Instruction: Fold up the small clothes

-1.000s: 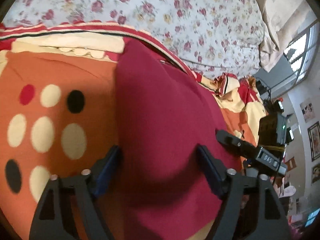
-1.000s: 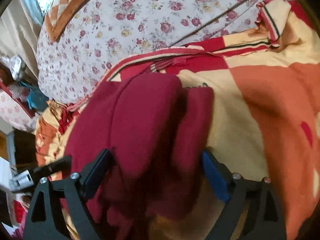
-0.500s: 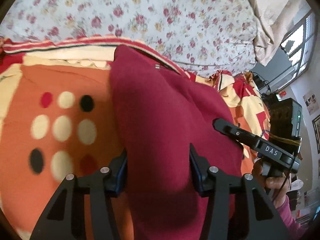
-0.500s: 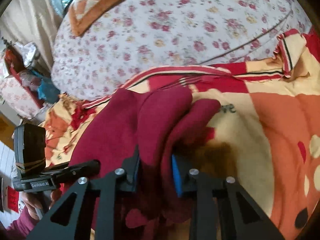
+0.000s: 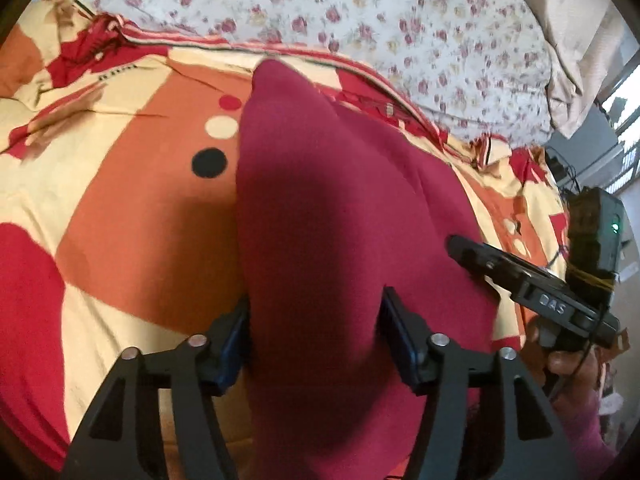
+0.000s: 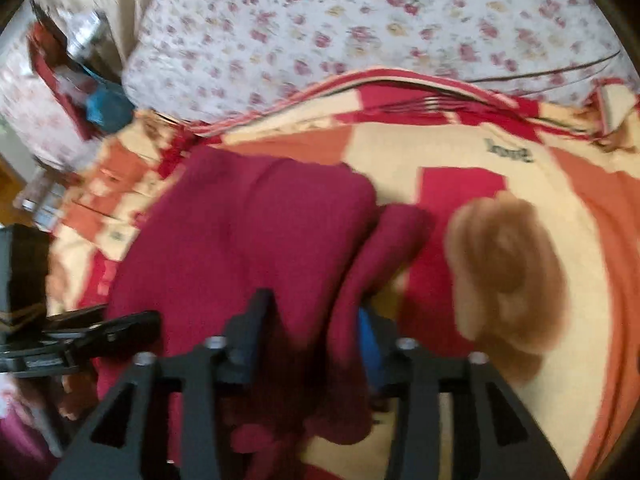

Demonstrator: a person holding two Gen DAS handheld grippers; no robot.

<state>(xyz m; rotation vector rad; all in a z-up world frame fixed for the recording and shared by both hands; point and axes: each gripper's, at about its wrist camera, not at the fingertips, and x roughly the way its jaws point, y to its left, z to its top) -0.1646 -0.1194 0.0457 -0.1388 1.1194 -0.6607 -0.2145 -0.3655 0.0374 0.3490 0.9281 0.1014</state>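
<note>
A dark red garment (image 5: 340,180) lies on a patterned blanket (image 5: 120,220), with one bunched end raised toward me. My left gripper (image 5: 316,320) has that end filling the gap between its pads; both pads press it while the jaws are opening. In the right wrist view the same garment (image 6: 260,220) drapes as a loose fold between the fingers of my right gripper (image 6: 316,320). Those jaws are opening, and a dark gap shows beside the left finger. The right gripper (image 5: 520,276) also shows at the garment's right edge in the left wrist view.
An orange, cream and red blanket (image 6: 580,280) covers the bed, with a floral sheet (image 5: 360,20) beyond it. A hand (image 5: 560,364) holds the right gripper. Clutter (image 6: 80,80) sits off the bed's left side, and a window (image 5: 624,120) at far right.
Both grippers closed on the red garment and carried it across the blanket. The right gripper's jaws now stand wider than half a second ago. The left gap looks unchanged.
</note>
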